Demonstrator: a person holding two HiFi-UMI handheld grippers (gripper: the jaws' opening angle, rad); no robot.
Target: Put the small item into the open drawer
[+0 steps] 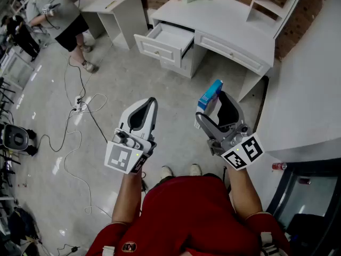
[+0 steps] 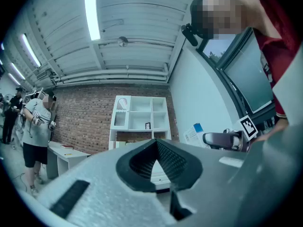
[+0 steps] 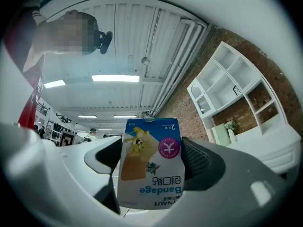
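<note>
Right gripper [image 1: 216,108] jaws clamped on the bandage box [image 3: 150,164]. Left gripper [image 1: 152,103] jaws together, nothing between. Open drawer [image 1: 166,40] well ahead of both.

Seen from my head, the camera looks steeply down past my left gripper [image 1: 149,104] and right gripper [image 1: 215,104] to the grey floor [image 1: 133,73], with the white desk [image 1: 229,20] and its open drawer [image 1: 168,39] ahead near the top edge. The camera riding my left gripper sits close behind its jaws and tilts up at the ceiling [image 2: 132,27], the brick wall [image 2: 80,117] and the white shelf unit [image 2: 142,115], catching my right gripper at its right edge. My right gripper's camera tips up at the ceiling too, with a bandage box [image 3: 150,162] close before the lens, and shares that shelf unit and brick wall with both other views.
</note>
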